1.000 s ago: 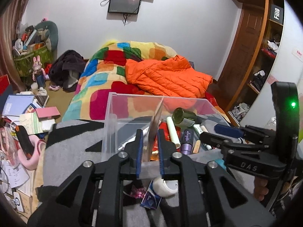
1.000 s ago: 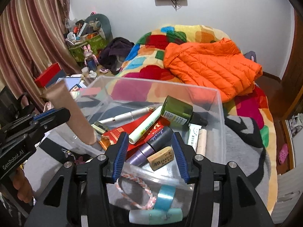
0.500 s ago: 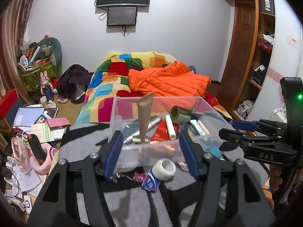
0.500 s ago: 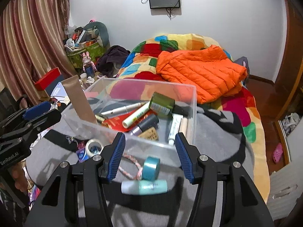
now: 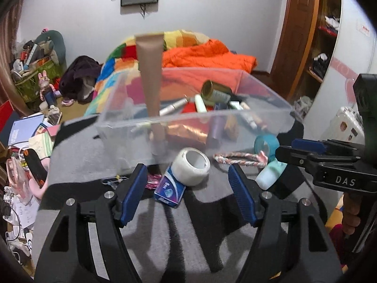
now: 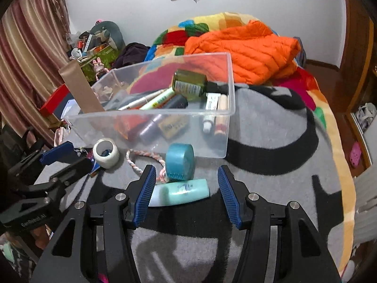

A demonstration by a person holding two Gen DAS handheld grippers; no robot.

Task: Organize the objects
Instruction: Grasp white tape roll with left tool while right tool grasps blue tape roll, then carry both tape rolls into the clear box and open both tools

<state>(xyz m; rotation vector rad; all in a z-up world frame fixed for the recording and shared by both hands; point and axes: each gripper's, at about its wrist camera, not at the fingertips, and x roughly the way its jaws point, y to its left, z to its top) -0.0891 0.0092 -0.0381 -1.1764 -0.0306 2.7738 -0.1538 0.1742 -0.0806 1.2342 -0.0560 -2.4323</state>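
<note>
Clear plastic bin [image 5: 235,115] is sitting on the grey-and-black blanket [image 5: 77,155] over the bed, holding a tan tube [image 5: 150,75] standing upright at its left end, a green bottle [image 6: 190,83] lying on its side, a white pen [image 6: 143,99], a pale green tube [image 6: 156,99], a purple tube [image 6: 150,127], a red packet [image 5: 186,132] and a couple of small white and beige tubes [image 6: 218,110].

Readable text: "DAS" on the right tongs' body in the left view, "GenRobot.AI" partly legible on the left tongs' body in the right view. Labels on the bottle and tubes are too small to read.

Left tongs [image 5: 188,191] are opening, jaws wide, nothing gripped. A white tape roll [image 5: 192,169] and a small blue-purple box [image 5: 169,189] are lying between the pads, just in front of the bin.

Right tongs [image 6: 186,193] are standing partly open, gripping nothing. A mint tube [image 6: 182,192] is lying crosswise between the pads, with a teal tape roll [image 6: 180,161] just beyond it and a braided pink-white cord [image 6: 141,159] beside that, all outside the bin.
</note>
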